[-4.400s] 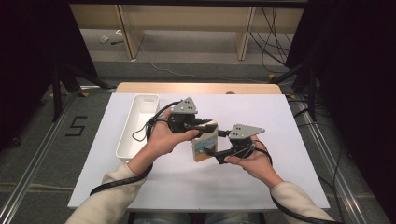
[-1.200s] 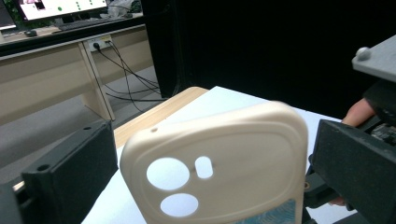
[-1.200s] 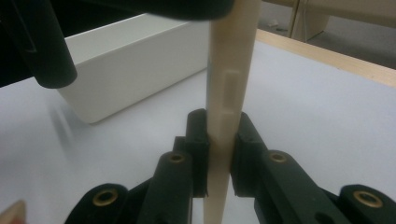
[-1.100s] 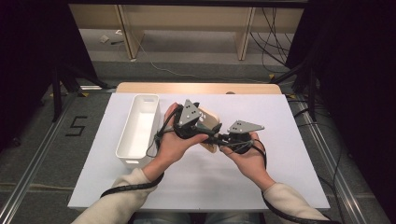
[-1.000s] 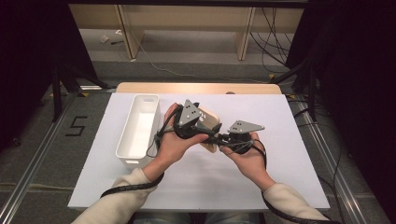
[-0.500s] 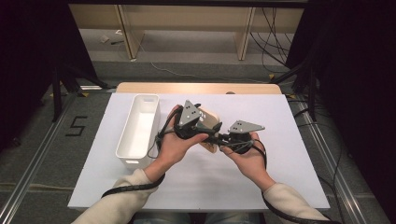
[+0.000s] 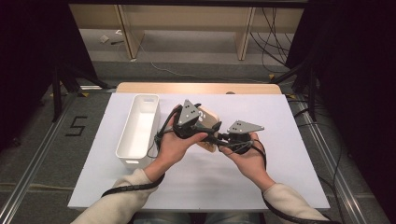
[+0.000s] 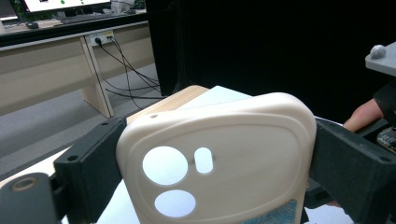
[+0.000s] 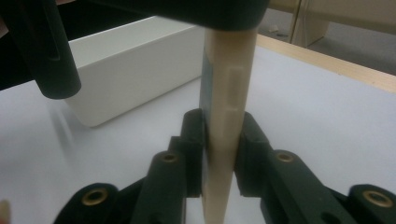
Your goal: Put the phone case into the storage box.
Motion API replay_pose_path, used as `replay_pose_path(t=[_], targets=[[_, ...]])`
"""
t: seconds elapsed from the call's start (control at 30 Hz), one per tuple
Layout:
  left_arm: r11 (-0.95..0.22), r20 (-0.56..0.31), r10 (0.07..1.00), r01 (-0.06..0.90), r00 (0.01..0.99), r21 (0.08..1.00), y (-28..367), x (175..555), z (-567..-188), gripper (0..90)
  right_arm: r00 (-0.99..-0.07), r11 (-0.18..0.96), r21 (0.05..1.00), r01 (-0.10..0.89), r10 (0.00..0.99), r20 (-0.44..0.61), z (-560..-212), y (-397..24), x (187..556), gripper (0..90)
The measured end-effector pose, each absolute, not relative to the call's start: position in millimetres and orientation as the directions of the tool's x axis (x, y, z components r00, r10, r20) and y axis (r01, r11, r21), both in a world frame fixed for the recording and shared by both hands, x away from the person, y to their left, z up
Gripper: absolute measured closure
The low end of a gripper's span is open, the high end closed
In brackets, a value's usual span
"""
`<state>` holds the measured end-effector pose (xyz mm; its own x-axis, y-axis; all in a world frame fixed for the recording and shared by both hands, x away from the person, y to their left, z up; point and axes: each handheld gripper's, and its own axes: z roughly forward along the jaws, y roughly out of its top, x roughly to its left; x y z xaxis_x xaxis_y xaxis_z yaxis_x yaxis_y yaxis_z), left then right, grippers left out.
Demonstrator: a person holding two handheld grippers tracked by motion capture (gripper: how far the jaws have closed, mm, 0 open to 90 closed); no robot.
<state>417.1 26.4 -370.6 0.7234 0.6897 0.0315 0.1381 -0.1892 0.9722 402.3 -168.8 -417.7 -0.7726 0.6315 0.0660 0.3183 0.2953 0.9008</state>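
With the left gripper (image 7: 204,127) spanning the phone case (image 8: 215,158) sides and the right gripper (image 9: 219,154) jaws pinching its thin edge but easing apart, it could twist loose onto the surface (image 7: 289,154)

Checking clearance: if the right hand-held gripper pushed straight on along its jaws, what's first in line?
The cream phone case already pinched edge-on between its jaws. Beyond it, probably the white bin, though depth is unclear.

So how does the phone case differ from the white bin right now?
The phone case is cream with camera cutouts; the white bin is plain and open-topped. The phone case is raised off the table, on edge; the white bin rests flat on it. The white bin is longer. Both are pale with rounded corners.
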Motion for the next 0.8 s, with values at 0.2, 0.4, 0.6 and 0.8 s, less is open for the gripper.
replay_pose_path(t=[0.2,0.4,0.6,0.8], targets=[[-0.179,0.027,0.699,0.138,0.715,0.974,30.9,418.7,-367.3,9.3,-0.783,0.273,0.913,0.302,0.617,0.075,-418.0,-168.8,404.2,50.7],[-0.171,0.027,0.712,0.136,0.701,0.976,36.9,421.6,-364.7,9.3,-0.8,0.245,0.93,0.275,0.595,0.08,-418.2,-169.0,405.0,26.5],[-0.163,0.026,0.724,0.135,0.689,0.977,42.4,423.8,-361.8,9.4,-0.81,0.233,0.938,0.256,0.582,0.076,-417.6,-172.2,402.6,16.4],[-0.153,0.021,0.734,0.135,0.679,0.979,46.7,425.1,-359.4,9.4,-0.796,0.217,0.945,0.243,0.601,0.066,-416.7,-181.3,402.3,16.0]])
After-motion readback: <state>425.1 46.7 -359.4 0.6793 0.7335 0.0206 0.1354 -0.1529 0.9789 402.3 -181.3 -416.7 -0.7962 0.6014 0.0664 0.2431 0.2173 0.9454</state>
